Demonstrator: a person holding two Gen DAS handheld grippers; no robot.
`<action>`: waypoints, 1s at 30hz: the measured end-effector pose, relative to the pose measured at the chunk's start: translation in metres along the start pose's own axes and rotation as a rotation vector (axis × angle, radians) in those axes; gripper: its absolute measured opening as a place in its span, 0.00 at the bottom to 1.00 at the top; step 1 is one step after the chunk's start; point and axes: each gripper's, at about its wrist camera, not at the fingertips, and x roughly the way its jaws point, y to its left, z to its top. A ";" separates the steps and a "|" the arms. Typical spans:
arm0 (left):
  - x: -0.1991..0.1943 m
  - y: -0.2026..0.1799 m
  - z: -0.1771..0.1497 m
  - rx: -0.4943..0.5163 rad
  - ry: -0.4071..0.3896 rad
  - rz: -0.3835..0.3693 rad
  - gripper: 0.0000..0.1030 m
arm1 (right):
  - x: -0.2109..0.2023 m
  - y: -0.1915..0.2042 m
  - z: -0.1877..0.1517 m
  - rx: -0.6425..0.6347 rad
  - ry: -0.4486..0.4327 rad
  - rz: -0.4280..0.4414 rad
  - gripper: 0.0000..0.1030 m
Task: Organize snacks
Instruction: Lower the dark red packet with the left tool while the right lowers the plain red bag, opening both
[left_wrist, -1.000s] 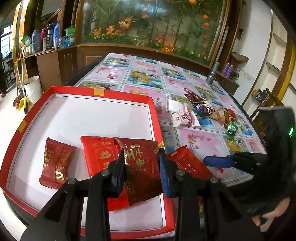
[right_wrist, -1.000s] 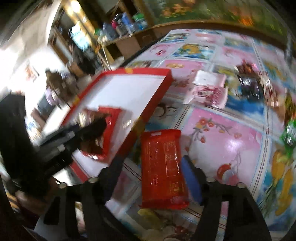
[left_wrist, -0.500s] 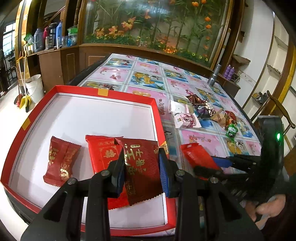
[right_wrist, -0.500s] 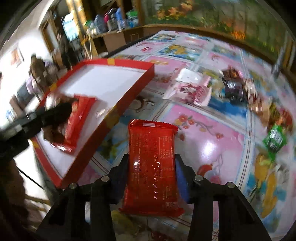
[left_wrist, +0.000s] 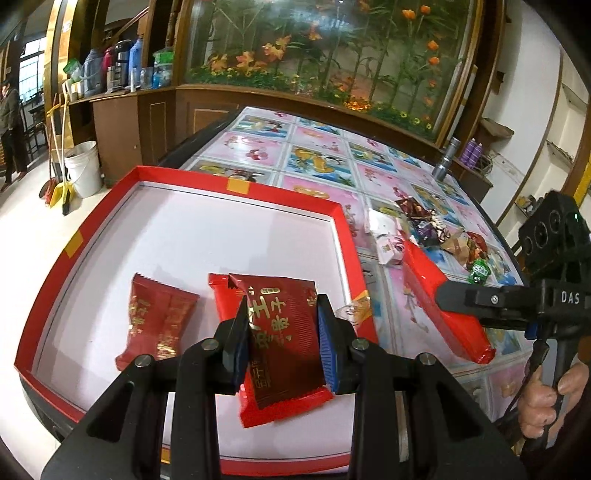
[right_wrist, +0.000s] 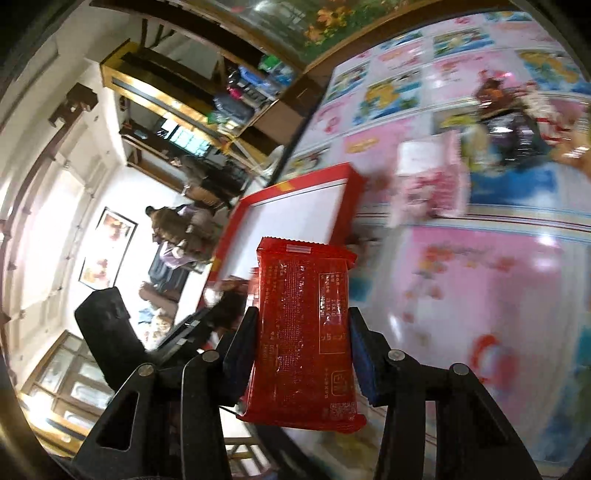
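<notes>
Gripping a dark red packet (left_wrist: 282, 339) between its fingers, the left gripper (left_wrist: 282, 341) hangs over the near part of the red tray (left_wrist: 284, 197). Under that packet lies a brighter red packet (left_wrist: 221, 295), and a third, dark red one (left_wrist: 155, 325) rests to its left on the tray's white floor. The right gripper (right_wrist: 299, 354) clamps a long red pack (right_wrist: 303, 332) above the patterned table (right_wrist: 498, 280), right of the tray. More snacks (left_wrist: 428, 229) sit in a heap farther back on the table.
</notes>
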 end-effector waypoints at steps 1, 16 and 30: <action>0.000 0.001 0.000 -0.002 -0.002 0.004 0.29 | 0.008 0.006 0.002 -0.003 0.007 0.018 0.45; 0.001 0.033 0.007 -0.047 -0.011 0.082 0.29 | 0.105 0.046 0.027 -0.014 0.050 0.006 0.46; -0.003 0.034 0.011 -0.058 -0.036 0.168 0.59 | 0.056 0.030 0.041 -0.027 -0.090 0.006 0.54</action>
